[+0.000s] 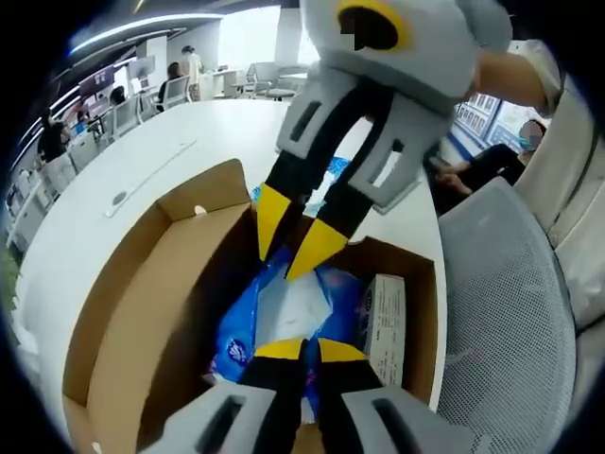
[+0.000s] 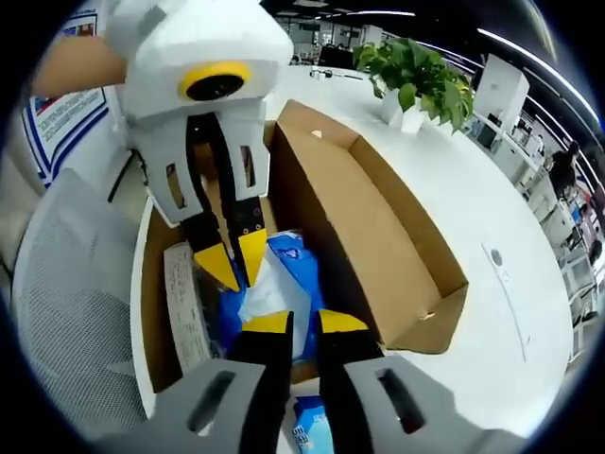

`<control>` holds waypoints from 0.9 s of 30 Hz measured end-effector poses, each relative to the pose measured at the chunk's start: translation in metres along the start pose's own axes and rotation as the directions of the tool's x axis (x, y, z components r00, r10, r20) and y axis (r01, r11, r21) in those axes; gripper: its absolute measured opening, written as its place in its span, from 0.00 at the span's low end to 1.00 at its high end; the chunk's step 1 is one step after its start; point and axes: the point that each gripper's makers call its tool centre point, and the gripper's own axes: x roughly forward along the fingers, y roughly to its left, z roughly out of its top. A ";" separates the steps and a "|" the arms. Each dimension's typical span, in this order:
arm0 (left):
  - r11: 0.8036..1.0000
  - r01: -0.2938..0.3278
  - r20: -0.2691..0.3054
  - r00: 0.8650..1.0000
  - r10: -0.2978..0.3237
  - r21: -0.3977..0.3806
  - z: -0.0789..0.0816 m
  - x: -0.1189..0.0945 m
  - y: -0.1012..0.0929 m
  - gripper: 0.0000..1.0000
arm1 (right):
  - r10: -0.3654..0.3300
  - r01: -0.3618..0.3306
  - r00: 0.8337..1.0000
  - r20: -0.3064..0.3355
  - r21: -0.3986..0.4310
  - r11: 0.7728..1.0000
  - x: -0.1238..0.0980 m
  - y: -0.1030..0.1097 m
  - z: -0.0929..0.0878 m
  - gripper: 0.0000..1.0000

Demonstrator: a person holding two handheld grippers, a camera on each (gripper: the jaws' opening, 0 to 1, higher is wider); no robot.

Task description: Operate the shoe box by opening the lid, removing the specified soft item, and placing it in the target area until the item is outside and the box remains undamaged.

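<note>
blue soft pack (image 1: 284,312) in box (image 1: 142,312), between fingers (image 1: 279,350)

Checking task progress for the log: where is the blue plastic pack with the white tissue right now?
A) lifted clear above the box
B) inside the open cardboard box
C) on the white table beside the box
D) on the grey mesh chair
B: the blue plastic pack with the white tissue lies inside the open brown cardboard box, lid flap folded back, with both tools, left tool and right tool, reaching in over it.
</note>
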 end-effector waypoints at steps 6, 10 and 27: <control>0.999 0.000 0.010 1.000 0.000 -0.050 -0.001 -0.002 0.002 0.00 | -0.033 0.034 0.999 -0.028 0.019 0.999 0.010 -0.007 -0.005 0.00; 0.997 0.000 0.015 1.000 0.001 -0.076 -0.001 -0.005 0.000 0.00 | -0.025 0.026 0.999 -0.020 0.037 0.999 0.009 -0.005 -0.003 0.00; 1.000 -0.017 0.019 1.000 0.016 0.021 -0.005 -0.016 -0.012 0.03 | -0.021 0.021 1.000 -0.006 0.010 1.000 0.002 0.003 -0.003 0.00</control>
